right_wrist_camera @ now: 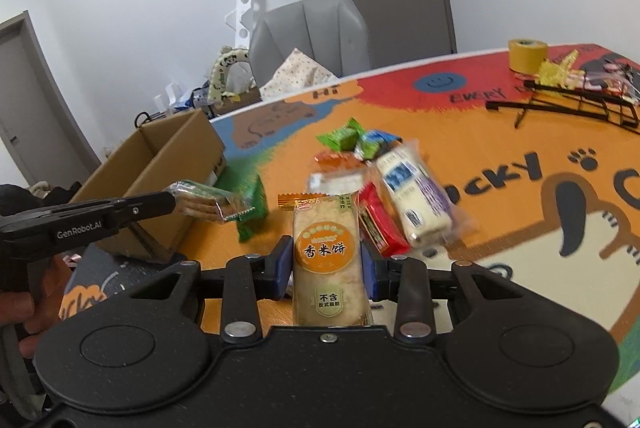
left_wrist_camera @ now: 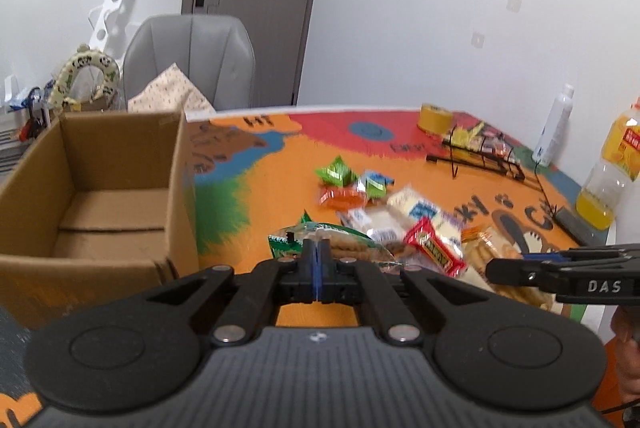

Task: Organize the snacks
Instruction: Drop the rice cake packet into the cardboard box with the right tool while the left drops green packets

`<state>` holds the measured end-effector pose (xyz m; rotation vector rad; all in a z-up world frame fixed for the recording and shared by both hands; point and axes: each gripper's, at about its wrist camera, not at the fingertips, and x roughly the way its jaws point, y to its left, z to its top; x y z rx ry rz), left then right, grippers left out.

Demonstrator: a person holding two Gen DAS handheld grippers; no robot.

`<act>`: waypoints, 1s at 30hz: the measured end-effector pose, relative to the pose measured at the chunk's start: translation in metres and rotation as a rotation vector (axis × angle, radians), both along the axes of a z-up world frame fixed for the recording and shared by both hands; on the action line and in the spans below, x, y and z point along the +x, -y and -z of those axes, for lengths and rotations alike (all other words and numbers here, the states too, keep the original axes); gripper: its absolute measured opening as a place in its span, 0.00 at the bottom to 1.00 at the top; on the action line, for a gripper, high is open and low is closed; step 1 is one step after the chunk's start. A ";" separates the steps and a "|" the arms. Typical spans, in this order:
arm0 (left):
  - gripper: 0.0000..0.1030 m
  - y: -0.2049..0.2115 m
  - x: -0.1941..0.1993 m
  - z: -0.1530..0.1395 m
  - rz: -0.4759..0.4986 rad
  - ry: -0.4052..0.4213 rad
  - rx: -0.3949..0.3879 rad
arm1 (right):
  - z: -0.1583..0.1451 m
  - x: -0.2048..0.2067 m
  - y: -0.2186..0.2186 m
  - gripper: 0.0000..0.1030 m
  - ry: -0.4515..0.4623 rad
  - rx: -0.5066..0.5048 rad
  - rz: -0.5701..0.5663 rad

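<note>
Here, the left gripper [left_wrist_camera: 317, 248] has its fingers pressed together on the edge of a green-trimmed biscuit packet [right_wrist_camera: 208, 203], holding it above the colourful table mat [right_wrist_camera: 500, 212], near the open cardboard box [left_wrist_camera: 100, 188]. The right gripper [right_wrist_camera: 325, 260] pinches a rice cracker packet [right_wrist_camera: 326, 252] upright between its blue pads [right_wrist_camera: 285, 260]. More wrapped snacks [left_wrist_camera: 360, 188] lie piled mid-table, beside a black wire rack [left_wrist_camera: 480, 152].
</note>
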<state>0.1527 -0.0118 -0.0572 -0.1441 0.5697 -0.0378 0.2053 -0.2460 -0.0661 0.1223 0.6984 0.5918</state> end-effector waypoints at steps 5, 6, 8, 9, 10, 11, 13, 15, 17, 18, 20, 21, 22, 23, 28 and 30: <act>0.00 -0.008 -0.004 -0.020 -0.019 0.045 0.010 | -0.013 0.003 -0.015 0.33 0.022 0.013 -0.024; 0.00 -0.010 -0.005 -0.024 -0.024 0.055 0.012 | -0.015 0.003 -0.019 0.33 0.024 0.016 -0.029; 0.00 -0.014 -0.006 -0.032 -0.033 0.072 0.016 | -0.019 0.004 -0.026 0.33 0.029 0.021 -0.038; 0.00 -0.016 -0.007 -0.034 -0.037 0.078 0.018 | -0.021 0.005 -0.030 0.33 0.031 0.024 -0.044; 0.00 -0.018 -0.007 -0.037 -0.041 0.084 0.020 | -0.023 0.005 -0.034 0.33 0.033 0.025 -0.048; 0.00 -0.020 -0.008 -0.039 -0.046 0.090 0.021 | -0.025 0.006 -0.038 0.33 0.034 0.027 -0.053; 0.00 -0.025 -0.011 -0.043 -0.059 0.102 0.022 | -0.028 0.008 -0.047 0.33 0.037 0.029 -0.063; 0.00 -0.030 -0.013 -0.046 -0.071 0.112 0.021 | -0.030 0.009 -0.055 0.33 0.038 0.032 -0.071; 0.00 -0.037 -0.015 -0.050 -0.083 0.121 0.019 | -0.034 0.011 -0.064 0.33 0.041 0.038 -0.081; 0.00 -0.040 -0.016 -0.051 -0.089 0.125 0.018 | -0.035 0.011 -0.067 0.33 0.042 0.041 -0.086; 0.00 -0.046 -0.019 -0.054 -0.098 0.133 0.020 | -0.039 0.011 -0.075 0.33 0.044 0.046 -0.096; 0.00 -0.049 -0.020 -0.056 -0.104 0.137 0.022 | -0.040 0.012 -0.079 0.33 0.046 0.047 -0.100; 0.00 -0.051 -0.021 -0.057 -0.110 0.140 0.023 | -0.041 0.013 -0.083 0.33 0.048 0.047 -0.104; 0.00 -0.053 -0.021 -0.058 -0.116 0.143 0.022 | -0.042 0.014 -0.087 0.33 0.047 0.047 -0.108; 0.00 -0.071 -0.024 -0.059 -0.150 0.148 0.020 | -0.046 0.017 -0.106 0.33 0.047 0.042 -0.123; 0.00 -0.079 -0.024 -0.057 -0.166 0.147 0.015 | -0.047 0.018 -0.113 0.33 0.044 0.039 -0.125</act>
